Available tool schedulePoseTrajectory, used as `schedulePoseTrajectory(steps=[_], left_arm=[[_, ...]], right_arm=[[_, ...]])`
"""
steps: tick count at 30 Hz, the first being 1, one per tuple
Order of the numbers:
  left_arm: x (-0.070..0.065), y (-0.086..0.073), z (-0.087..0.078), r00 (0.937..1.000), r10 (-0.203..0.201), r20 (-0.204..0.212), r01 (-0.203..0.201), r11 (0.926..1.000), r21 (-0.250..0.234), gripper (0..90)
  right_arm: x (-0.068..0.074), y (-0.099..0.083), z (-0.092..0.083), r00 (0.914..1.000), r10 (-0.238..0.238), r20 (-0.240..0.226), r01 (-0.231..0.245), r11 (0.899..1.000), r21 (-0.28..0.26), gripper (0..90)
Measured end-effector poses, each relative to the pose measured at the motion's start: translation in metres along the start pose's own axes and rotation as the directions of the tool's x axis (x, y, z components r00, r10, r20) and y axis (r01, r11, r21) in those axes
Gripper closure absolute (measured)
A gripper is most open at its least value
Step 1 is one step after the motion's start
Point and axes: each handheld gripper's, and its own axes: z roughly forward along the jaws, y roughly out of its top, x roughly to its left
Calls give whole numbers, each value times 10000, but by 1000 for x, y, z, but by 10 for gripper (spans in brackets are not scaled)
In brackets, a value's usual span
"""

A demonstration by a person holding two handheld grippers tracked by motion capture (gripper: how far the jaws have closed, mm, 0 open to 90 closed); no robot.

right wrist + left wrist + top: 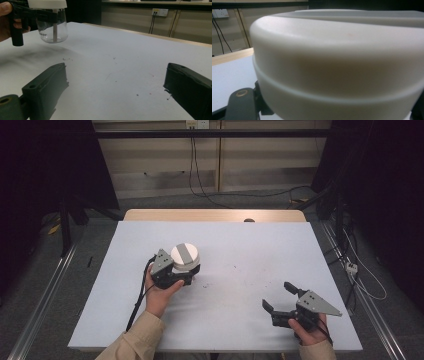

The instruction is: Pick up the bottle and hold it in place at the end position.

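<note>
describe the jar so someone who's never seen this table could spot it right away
Start at the pale blue-grey table and look left of its middle, where the left gripper is clamped on the jar. It is a clear glass jar with a thick round white lid crossed by a grey band.

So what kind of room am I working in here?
Probably a lab or test workspace: a white-topped wooden table between metal floor rails, dark curtains, and wall sockets with loose black cables.
</note>
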Motion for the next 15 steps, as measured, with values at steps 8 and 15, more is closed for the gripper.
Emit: schedulePoseTrajectory(steps=[8,15], left_arm=[[-2,1,9,9999,59,89,-59,10000,20,184],[-6,1,17,9998,124,158,-126,9999,77,184]], right_arm=[[0,0,0,10000,17,-7,-17,10000,9,40],[0,0,0,10000,11,-16,-11,10000,13,41]])
